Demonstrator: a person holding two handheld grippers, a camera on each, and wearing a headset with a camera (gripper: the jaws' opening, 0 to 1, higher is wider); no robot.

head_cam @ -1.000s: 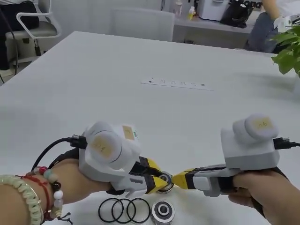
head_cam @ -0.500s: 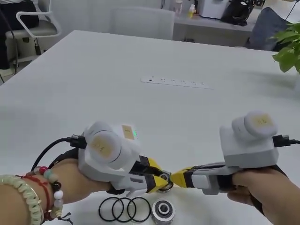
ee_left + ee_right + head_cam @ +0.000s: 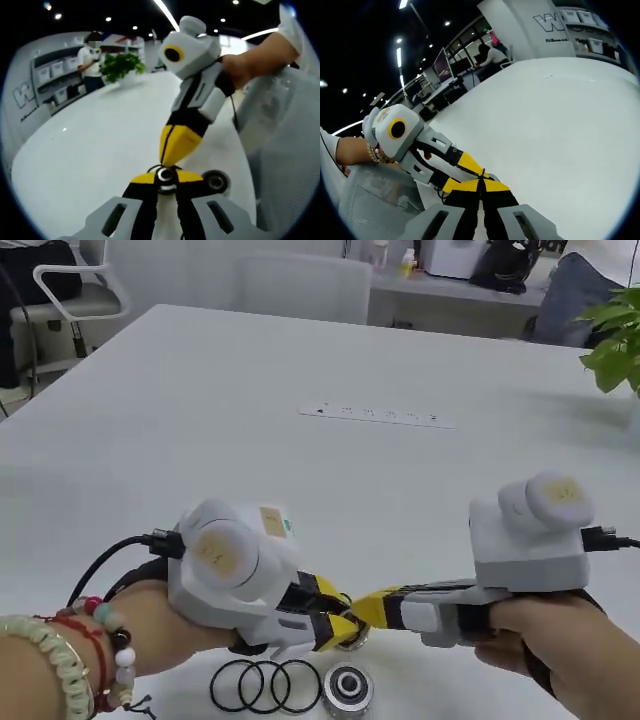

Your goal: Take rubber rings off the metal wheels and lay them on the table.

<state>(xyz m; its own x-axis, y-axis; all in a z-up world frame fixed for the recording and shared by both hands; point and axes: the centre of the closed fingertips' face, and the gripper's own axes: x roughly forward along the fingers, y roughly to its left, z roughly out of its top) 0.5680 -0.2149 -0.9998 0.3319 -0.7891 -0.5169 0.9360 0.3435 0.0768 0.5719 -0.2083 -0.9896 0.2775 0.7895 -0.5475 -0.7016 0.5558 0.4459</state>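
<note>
Three freed rubber rings [image 3: 265, 687] lie in a row on the counter [image 3: 300, 480], a bare wheel [image 3: 348, 692] at their 3 o'clock, so the task is well advanced. The right gripper [image 3: 365, 608] has pushed in from 3 o'clock over the last second; its jaws, pressed together, appear to nip a fourth ring [image 3: 482, 173] on the metal wheel [image 3: 165, 175], which the left gripper [image 3: 338, 628] clamps just above the counter.

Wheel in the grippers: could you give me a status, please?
Left gripper shut on wheel. Right gripper pinching its ring. Three rings off, nothing blocking.
</note>
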